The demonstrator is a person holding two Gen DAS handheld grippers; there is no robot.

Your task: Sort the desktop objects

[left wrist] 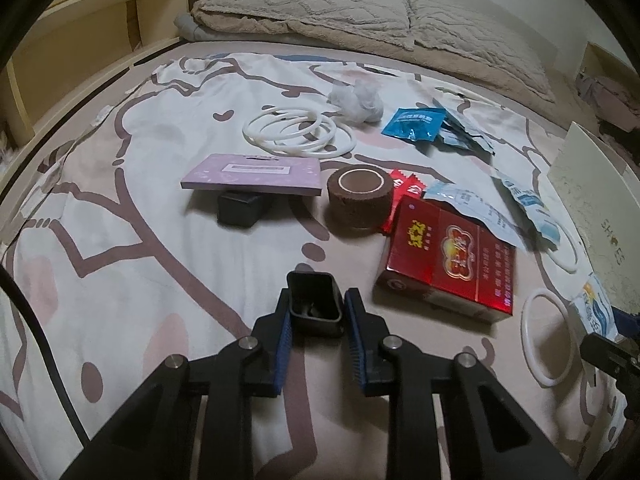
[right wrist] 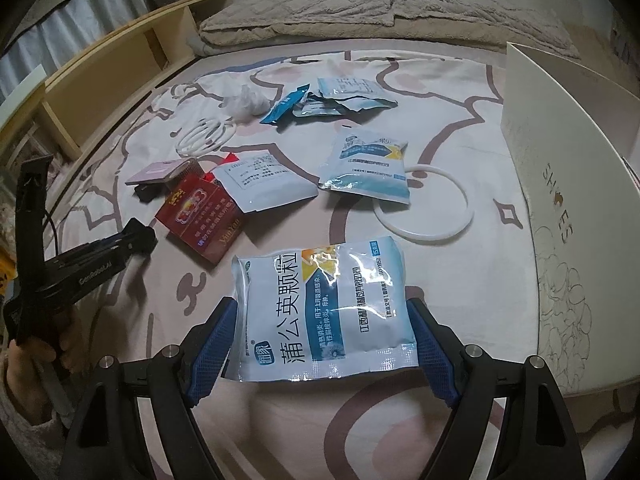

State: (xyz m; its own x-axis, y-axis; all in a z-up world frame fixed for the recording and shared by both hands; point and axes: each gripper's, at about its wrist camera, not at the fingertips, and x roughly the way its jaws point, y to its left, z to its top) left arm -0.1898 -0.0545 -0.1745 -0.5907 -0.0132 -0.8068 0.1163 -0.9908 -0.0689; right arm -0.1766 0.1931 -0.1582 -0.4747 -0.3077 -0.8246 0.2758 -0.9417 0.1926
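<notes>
A small open black case [left wrist: 314, 288] sits just above the patterned bedspread [left wrist: 140, 208], and my left gripper [left wrist: 319, 302] is shut on it, one blue pad on each side. In the right wrist view, my right gripper [right wrist: 322, 308] is shut on a white and blue medicine sachet [right wrist: 324, 312], held by its two side edges. The left gripper [right wrist: 136, 236] also shows at the left of that view, held by a hand. A red cigarette pack [left wrist: 448, 264] lies just right of the black case.
On the bedspread lie a brown tape roll [left wrist: 358, 200], a purple card [left wrist: 256, 174] over another black case [left wrist: 240, 208], white rings [left wrist: 296, 132], crumpled tissue [left wrist: 356, 100], more sachets [right wrist: 368, 164] and a ring [right wrist: 424, 204]. A white shoe box [right wrist: 560, 160] stands right; pillows [left wrist: 360, 12] behind.
</notes>
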